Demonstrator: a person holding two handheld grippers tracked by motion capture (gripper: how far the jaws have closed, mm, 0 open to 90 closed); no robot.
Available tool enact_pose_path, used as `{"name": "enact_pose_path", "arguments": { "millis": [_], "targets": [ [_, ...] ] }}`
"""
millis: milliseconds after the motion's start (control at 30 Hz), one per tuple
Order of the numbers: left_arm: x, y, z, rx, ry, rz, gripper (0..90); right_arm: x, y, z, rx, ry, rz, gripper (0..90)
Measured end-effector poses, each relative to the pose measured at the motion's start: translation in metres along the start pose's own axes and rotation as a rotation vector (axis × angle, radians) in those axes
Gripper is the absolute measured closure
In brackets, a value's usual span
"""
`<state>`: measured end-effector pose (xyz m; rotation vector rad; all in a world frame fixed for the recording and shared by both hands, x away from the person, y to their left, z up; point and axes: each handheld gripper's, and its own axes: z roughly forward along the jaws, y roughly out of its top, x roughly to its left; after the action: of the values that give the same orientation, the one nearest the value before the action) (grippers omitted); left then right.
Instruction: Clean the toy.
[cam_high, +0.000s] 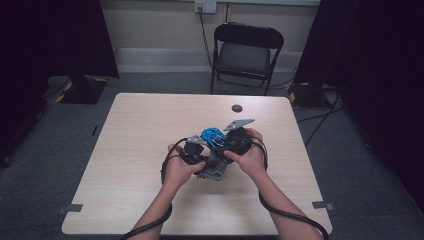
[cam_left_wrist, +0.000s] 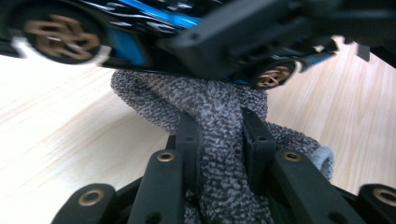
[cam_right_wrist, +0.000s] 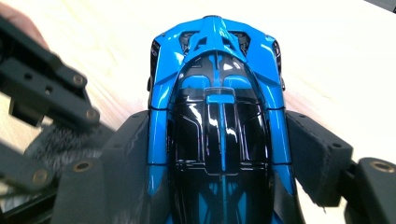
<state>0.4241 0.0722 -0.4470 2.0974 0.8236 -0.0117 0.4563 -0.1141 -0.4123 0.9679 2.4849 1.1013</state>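
Toy car (cam_right_wrist: 219, 121) gripped, grey cloth (cam_left_wrist: 219, 135) pinched

Dim room with dark edges in the high view; both gripper views bright, close parts blurred.

Pale wood-grain table (cam_high: 150, 150) on grey carpet floor (cam_high: 45, 165), dimly lit rm. Black folding chair (cam_high: 246, 52) stands behind it vs. a light wall (cam_high: 160, 25); wall socket (cam_high: 205, 6) w/ cable above. Dark curtains (cam_high: 55, 35) flank both sides. Small dark disc (cam_high: 237, 108) near table's far edge.
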Motion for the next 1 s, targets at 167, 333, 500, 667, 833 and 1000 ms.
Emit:
{"name": "enact_pose_path", "arguments": {
  "millis": [167, 333, 500, 667, 833, 1000],
  "targets": [
    [-0.006, 0.000, 0.005, 0.004, -0.018, 0.013, 72.7, -0.002, 0.002, 0.001, 0.000, -0.003, 0.014, 28.4],
    [-0.009, 0.000, 0.008, 0.002, -0.035, 0.021, 72.7, -0.004, 0.004, 0.001, 0.008, -0.006, 0.019, 28.4],
    [-0.016, 0.000, 0.012, 0.007, -0.060, 0.032, 72.7, -0.006, 0.006, 0.000, -0.001, -0.002, 0.032, 28.4],
    [-0.024, -0.002, 0.020, 0.026, -0.093, 0.050, 72.5, -0.007, 0.009, -0.001, 0.002, -0.011, 0.030, 28.4],
    [-0.027, -0.006, 0.023, 0.040, -0.100, 0.060, 72.4, -0.012, 0.012, -0.005, -0.005, -0.015, 0.038, 28.4],
    [-0.015, -0.009, 0.013, 0.034, -0.050, 0.045, 72.3, -0.016, 0.011, -0.011, -0.011, -0.019, 0.034, 28.4]
  ]
}}
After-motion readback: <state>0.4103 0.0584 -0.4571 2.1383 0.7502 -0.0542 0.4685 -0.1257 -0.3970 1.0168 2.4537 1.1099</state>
